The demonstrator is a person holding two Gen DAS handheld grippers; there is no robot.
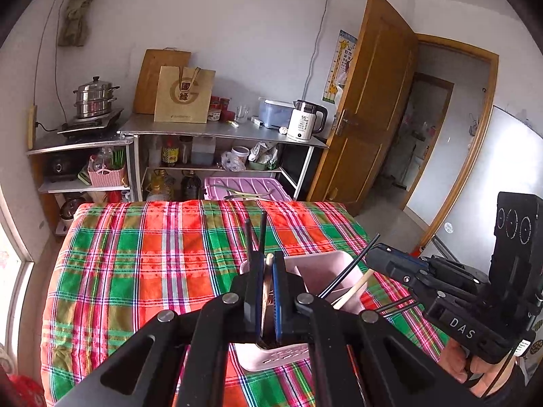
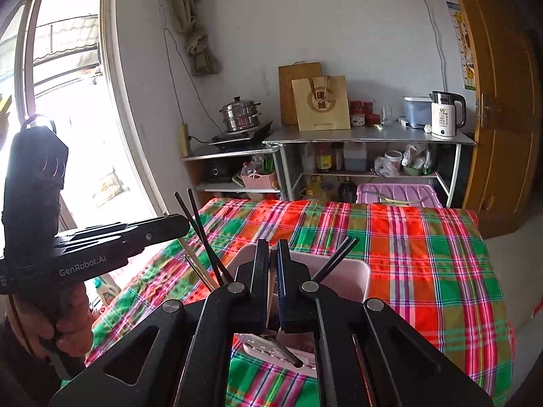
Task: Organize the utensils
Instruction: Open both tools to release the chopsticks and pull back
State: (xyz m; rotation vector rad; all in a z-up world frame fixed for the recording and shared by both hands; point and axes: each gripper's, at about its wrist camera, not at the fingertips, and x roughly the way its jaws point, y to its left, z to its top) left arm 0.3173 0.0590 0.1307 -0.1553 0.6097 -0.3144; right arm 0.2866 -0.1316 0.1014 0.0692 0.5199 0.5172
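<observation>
A pale pink utensil holder (image 1: 322, 271) stands on the plaid tablecloth (image 1: 152, 264), also in the right wrist view (image 2: 346, 278). Black chopsticks (image 1: 349, 268) and a wooden chopstick (image 1: 353, 288) lean in it. My left gripper (image 1: 268, 261) is shut on a wooden-handled utensil (image 1: 266, 288) above the holder, with two black chopsticks (image 1: 254, 237) beside its left finger. My right gripper (image 2: 272, 257) is shut on a wooden-handled utensil (image 2: 270, 288) above the holder. Black chopsticks (image 2: 200, 230) stand left of it, two more (image 2: 336, 254) on the right.
Metal shelves (image 1: 217, 129) at the back carry a steamer pot (image 1: 95, 96), paper bag (image 1: 185, 95) and white kettle (image 1: 305, 120). A purple bin lid (image 1: 247, 188) sits behind the table. A wooden door (image 1: 373, 101) stands open on the right. A window (image 2: 68, 101) is on the left.
</observation>
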